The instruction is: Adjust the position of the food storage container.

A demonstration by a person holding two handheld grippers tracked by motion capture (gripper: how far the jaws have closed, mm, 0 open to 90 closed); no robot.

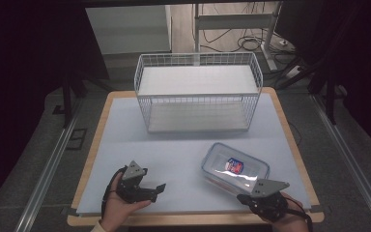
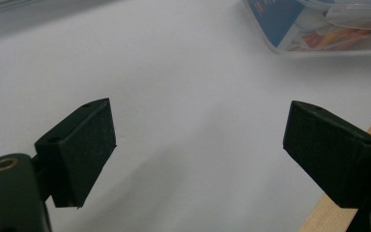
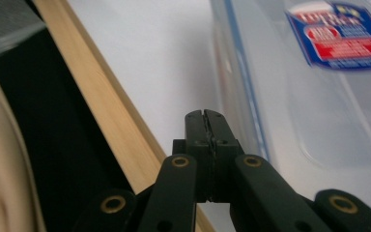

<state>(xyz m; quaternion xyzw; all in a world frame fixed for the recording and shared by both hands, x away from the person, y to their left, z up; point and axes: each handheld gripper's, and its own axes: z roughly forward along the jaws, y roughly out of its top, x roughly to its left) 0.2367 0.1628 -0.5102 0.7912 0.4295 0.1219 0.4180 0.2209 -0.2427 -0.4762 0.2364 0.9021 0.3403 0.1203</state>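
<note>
A clear plastic container (image 1: 235, 169) with a blue-rimmed lid and a red and blue label lies on the pale mat at the front right. My right gripper (image 1: 243, 197) is at its near corner, held in a hand. In the right gripper view the jaws are pressed together with nothing between them, and the right gripper (image 3: 205, 117) sits just left of the container (image 3: 319, 96). My left gripper (image 1: 156, 192) rests at the front left, pointing right toward the container. It is open over bare mat (image 2: 200, 125), with the container (image 2: 319, 26) farther ahead.
A white wire basket (image 1: 198, 94) with a shelf inside stands at the back middle of the mat. The wooden table edge (image 1: 193, 218) runs along the front, close under both grippers. Cables and desk legs lie on the floor beyond.
</note>
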